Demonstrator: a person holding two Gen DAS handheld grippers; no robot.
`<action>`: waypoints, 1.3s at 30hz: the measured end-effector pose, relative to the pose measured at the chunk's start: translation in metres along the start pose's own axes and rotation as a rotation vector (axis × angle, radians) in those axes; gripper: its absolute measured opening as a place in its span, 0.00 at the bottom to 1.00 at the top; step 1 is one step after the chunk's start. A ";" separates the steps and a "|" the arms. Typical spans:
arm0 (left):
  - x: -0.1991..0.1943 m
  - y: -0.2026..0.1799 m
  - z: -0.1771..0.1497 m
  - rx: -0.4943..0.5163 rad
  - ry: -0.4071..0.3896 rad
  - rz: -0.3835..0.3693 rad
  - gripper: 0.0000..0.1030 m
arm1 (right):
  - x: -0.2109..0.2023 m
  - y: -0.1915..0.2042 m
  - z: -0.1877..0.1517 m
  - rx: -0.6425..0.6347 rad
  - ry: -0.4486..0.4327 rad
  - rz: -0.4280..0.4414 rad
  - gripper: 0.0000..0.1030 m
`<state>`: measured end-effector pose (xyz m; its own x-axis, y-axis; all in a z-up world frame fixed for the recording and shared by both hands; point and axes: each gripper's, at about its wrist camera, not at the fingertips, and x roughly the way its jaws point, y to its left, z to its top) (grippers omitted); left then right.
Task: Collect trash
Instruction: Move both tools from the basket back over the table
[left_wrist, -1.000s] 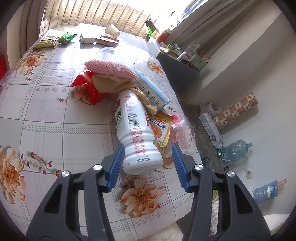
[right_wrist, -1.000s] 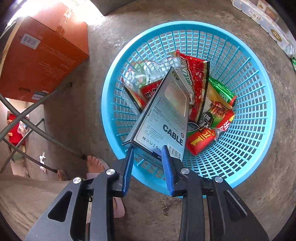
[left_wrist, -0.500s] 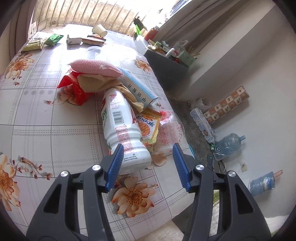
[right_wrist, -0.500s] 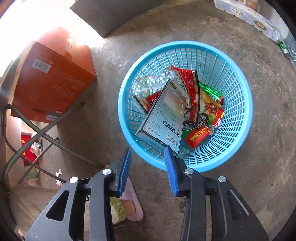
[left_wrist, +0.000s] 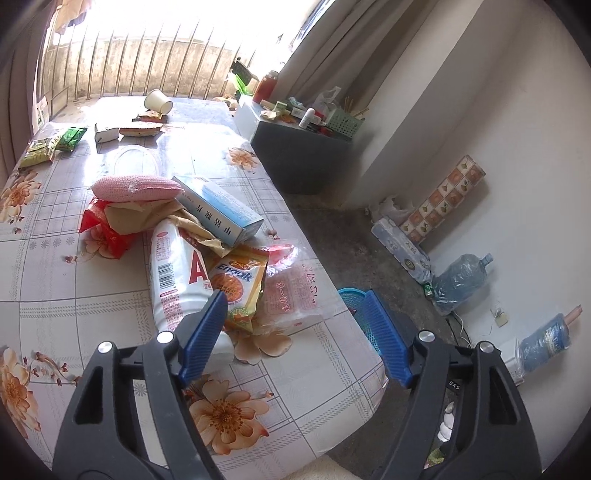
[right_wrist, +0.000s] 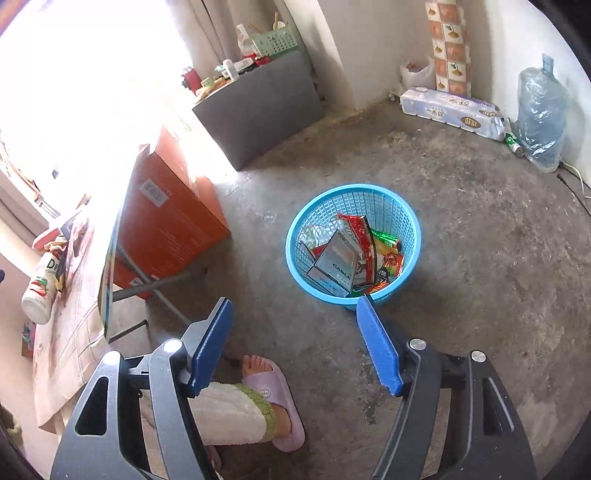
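Left wrist view: left tongs (left_wrist: 295, 336) angled down over tabletop (left_wrist: 74, 288), opening, empty; white bottle (left_wrist: 177, 280) just beyond.
Right wrist view: right tongs (right_wrist: 295, 347) pointing down above floor, opening, empty.
Trash: cable box (right_wrist: 334, 264) inside blue basket (right_wrist: 295, 236).

A table (left_wrist: 66, 280) with a flowered cloth fills the left of the left wrist view, bearing a white bottle (left_wrist: 177, 277), wrappers, a blue box (left_wrist: 218, 210) and a tipped paper cup (left_wrist: 158, 100). At the centre of the right wrist view, a blue basket (right_wrist: 406, 221) stands on the concrete floor (right_wrist: 480, 277).
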<state>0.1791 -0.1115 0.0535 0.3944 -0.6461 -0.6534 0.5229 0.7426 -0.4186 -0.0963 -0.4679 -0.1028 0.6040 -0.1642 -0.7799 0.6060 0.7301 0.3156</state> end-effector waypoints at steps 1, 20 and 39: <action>-0.001 -0.002 0.000 0.006 -0.007 0.013 0.74 | -0.006 0.003 0.001 -0.019 -0.022 -0.023 0.71; -0.013 -0.001 0.002 -0.035 -0.062 0.101 0.90 | -0.073 0.047 0.010 -0.125 -0.336 -0.145 0.92; 0.017 -0.021 0.012 0.004 -0.081 0.098 0.92 | -0.047 0.044 0.009 -0.132 -0.304 -0.155 0.92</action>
<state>0.1837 -0.1400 0.0590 0.5035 -0.5829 -0.6377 0.4818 0.8021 -0.3528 -0.0930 -0.4339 -0.0476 0.6487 -0.4548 -0.6102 0.6422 0.7573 0.1184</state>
